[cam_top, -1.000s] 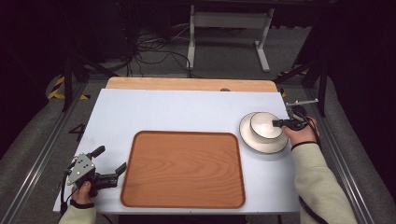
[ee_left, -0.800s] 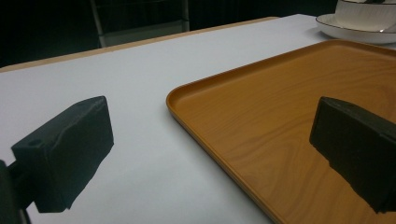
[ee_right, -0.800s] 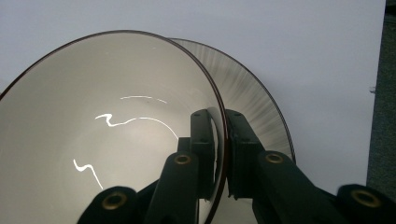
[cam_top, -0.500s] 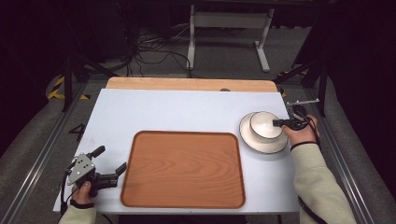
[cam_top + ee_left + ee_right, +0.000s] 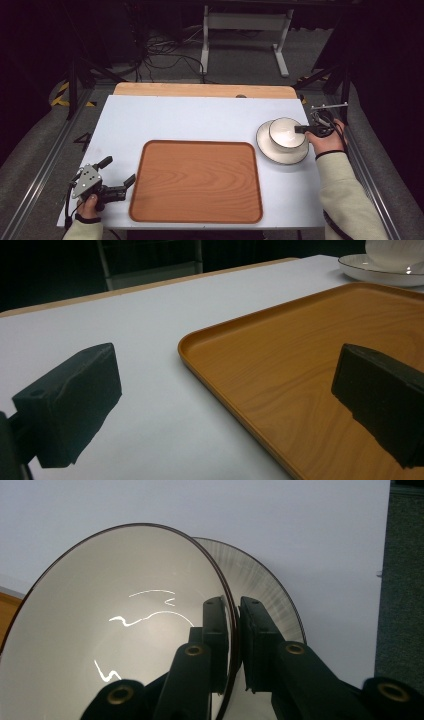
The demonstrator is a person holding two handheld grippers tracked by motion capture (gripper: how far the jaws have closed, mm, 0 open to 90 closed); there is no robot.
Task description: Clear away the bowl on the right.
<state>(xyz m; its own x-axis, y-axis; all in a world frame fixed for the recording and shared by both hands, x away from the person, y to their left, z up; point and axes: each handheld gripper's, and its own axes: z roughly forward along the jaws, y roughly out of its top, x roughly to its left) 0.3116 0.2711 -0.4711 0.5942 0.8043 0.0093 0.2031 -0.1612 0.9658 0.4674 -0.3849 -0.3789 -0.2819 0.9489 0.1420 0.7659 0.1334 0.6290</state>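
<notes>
Bowl (image 5: 287,134) is sitting on a white plate (image 5: 274,153) near the right edge of the surface (image 5: 200,120), and I am pinching its rim with my right gripper (image 5: 234,630), one jaw inside the wall, one outside. Left of it, the wooden tray (image 5: 196,181) is lying flat. My left gripper (image 5: 120,175) is hanging wide, holding nothing, just beside the tray's left edge.

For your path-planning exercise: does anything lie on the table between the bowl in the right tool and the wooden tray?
Nothing visible does. The right tool is shut on the bowl rim; the bowl sits on a saucer. Bare table separates the saucer from the empty wooden tray.
</notes>
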